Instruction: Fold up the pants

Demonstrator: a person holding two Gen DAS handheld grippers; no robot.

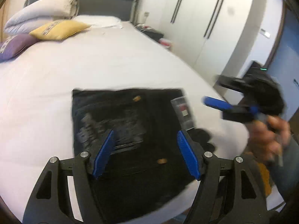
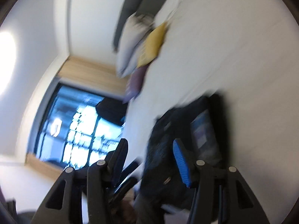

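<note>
Dark folded pants (image 1: 130, 134) lie as a compact rectangle near the bed's front edge, with a tag (image 1: 183, 112) on the right side. My left gripper (image 1: 145, 153) hovers just above them, jaws wide open and empty. My right gripper (image 1: 220, 104) is held in a hand off the bed's right edge, raised and rolled sideways, blurred, with nothing in it. In the tilted, blurred right wrist view its open jaws (image 2: 149, 160) frame the pants (image 2: 179, 141).
The white bed (image 1: 93, 71) stretches away. Pillows (image 1: 56, 28) and a folded duvet (image 1: 43, 13) lie at the headboard. White wardrobes (image 1: 205, 18) stand to the right. A window (image 2: 78, 127) shows in the right wrist view.
</note>
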